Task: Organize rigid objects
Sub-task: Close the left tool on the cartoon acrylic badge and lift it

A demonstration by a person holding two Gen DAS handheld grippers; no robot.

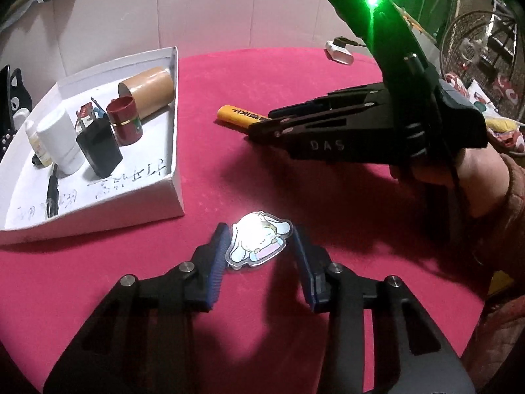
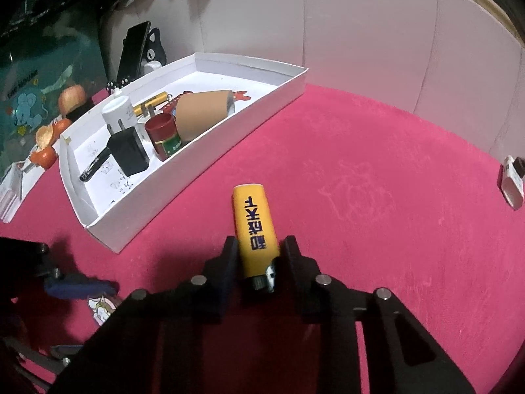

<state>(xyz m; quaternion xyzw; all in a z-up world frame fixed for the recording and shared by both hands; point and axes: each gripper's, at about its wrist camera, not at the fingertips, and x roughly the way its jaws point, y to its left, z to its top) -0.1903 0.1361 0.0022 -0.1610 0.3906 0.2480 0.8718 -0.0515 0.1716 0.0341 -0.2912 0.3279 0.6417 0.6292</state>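
1. The lighter (image 2: 254,229), yellow with dark blue lettering, lies on the red table (image 2: 377,180) with its metal head toward the right gripper (image 2: 259,246), whose black fingers (image 2: 229,256) are clamped on its lower body from both sides.
2. From the left wrist view the same lighter (image 1: 241,116) shows beyond the right gripper (image 1: 259,128), which a hand (image 1: 459,170) in a brownish sleeve holds low over the table.
3. The cartoon charm (image 1: 259,239), a flat clear-edged cutout of a white long-eared figure, lies flat on the table between the blue pads of the left gripper (image 1: 259,252).
4. The left pad (image 1: 218,256) sits just at the charm's edge; the right pad stands a little off it, so the left gripper is partly open and not yet gripping.
5. The white box (image 1: 175,131) stands on the table to the left, well apart from both grippers.
6. Inside it: a tan cardboard tube (image 1: 151,87) on its side, a dark red tin (image 1: 126,121) upright, a black plug adapter (image 1: 98,152), a white cylinder (image 1: 60,144) and a black pen (image 1: 52,193).
7. A small white device (image 1: 339,53) lies near the far edge of the table.
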